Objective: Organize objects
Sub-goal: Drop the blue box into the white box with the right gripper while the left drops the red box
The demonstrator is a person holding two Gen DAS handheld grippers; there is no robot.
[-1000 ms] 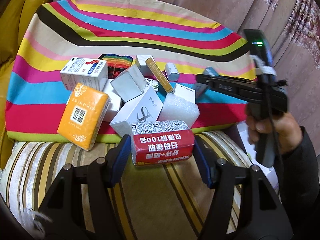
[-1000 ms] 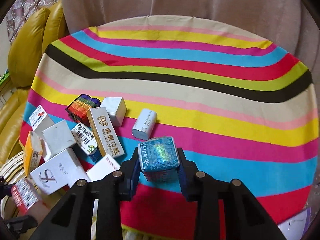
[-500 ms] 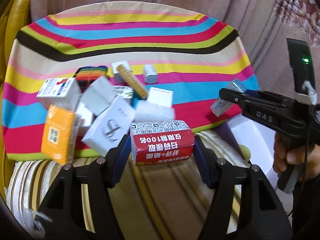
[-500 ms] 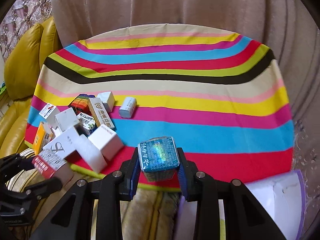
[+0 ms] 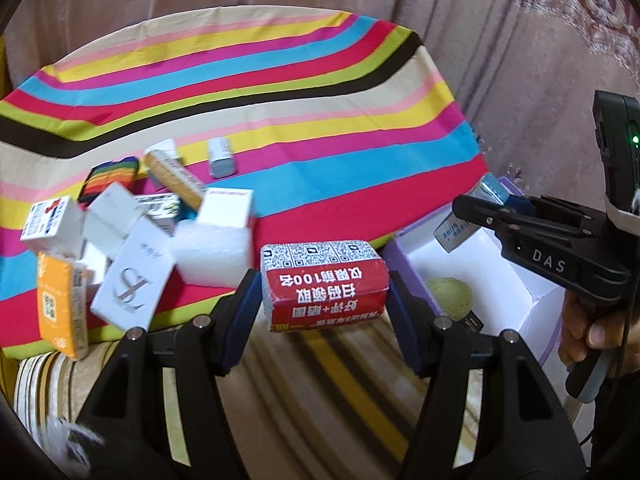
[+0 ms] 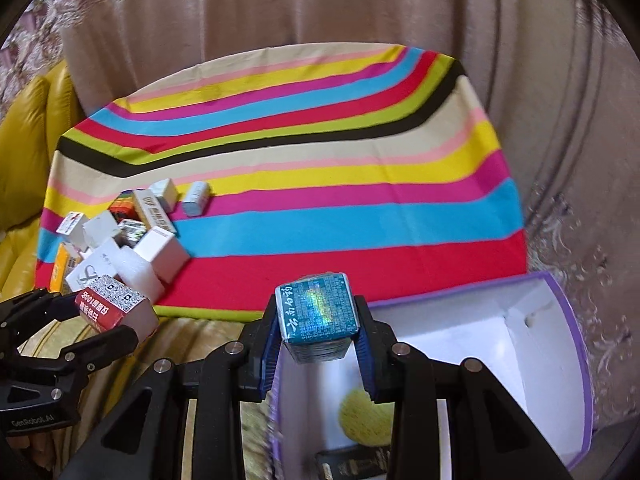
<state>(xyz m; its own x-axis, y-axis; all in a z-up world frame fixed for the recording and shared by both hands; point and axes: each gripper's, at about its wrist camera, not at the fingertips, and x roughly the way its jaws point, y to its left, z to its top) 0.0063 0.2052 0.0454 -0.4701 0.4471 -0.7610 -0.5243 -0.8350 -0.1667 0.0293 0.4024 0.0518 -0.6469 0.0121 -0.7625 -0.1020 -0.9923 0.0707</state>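
Note:
My left gripper point(image 5: 322, 290) is shut on a red box with white print and QR codes point(image 5: 323, 284), held over the striped sofa seat just off the table's near edge. My right gripper point(image 6: 318, 320) is shut on a small shiny blue box point(image 6: 317, 312) and hangs over the near left corner of a purple-rimmed white box point(image 6: 576, 344). That open box holds a yellow-green round thing point(image 6: 366, 410) and a dark item at its bottom. In the left wrist view the right gripper point(image 5: 472, 216) shows at the right with a hand on its handle.
A heap of small boxes point(image 5: 132, 240) lies at the left of the striped tablecloth point(image 5: 280, 120): white ones, an orange one point(image 5: 60, 312), a rainbow one point(image 5: 110, 176), a white foam block point(image 5: 212, 256). A curtain hangs behind. A yellow sofa point(image 6: 24, 128) stands left.
Both grippers have swung right, away from the heap, each keeping its box. The purple-rimmed box has come into view under the right gripper and beside the left one.

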